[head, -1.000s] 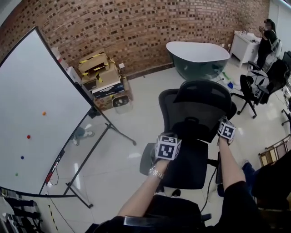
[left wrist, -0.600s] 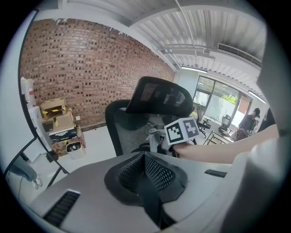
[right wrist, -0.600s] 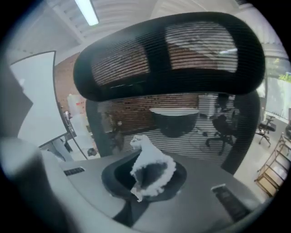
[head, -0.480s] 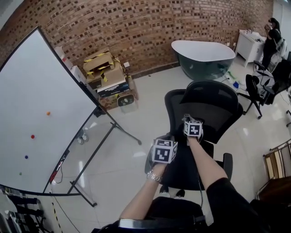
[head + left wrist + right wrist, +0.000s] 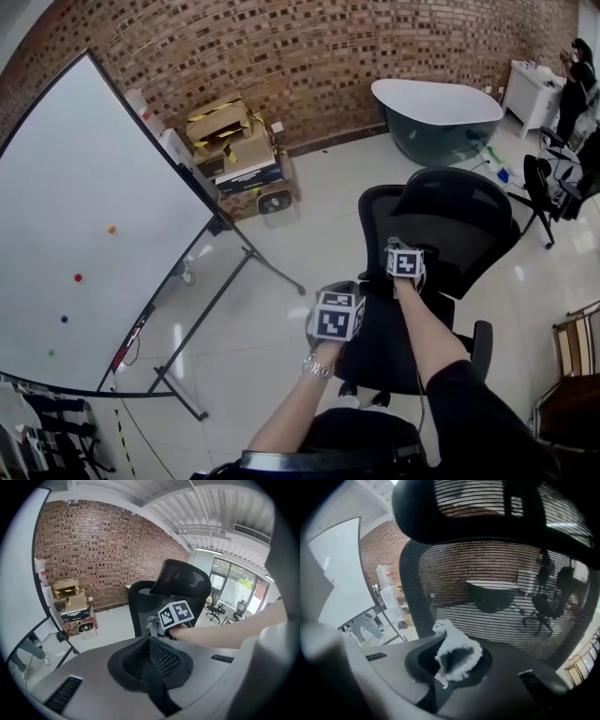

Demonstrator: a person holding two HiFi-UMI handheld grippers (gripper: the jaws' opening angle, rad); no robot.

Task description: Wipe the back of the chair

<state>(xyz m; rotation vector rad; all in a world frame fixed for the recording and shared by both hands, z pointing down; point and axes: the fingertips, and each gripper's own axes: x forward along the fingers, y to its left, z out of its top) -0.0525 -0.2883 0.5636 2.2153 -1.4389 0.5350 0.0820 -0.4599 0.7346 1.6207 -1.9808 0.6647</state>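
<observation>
Chair (image 5: 457,217) upright, seat toward person — right gripper (image 5: 449,663) jaws clench cloth (image 5: 458,652); left gripper (image 5: 151,654) jaws together, empty.

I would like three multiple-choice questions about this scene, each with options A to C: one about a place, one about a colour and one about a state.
1. In the head view, where does the whiteboard stand relative to the chair?
A. to its left
B. to its right
C. flat on top of it

2. What colour is the cloth?
A. red
B. white
C. blue

3. In what state is the right gripper?
A. open and empty
B. shut on the cloth
C. shut on a cup

Answers:
1. A, the board fills the left side of the head view.
2. B, the right gripper view shows it white.
3. B, its jaws pinch the cloth.
</observation>
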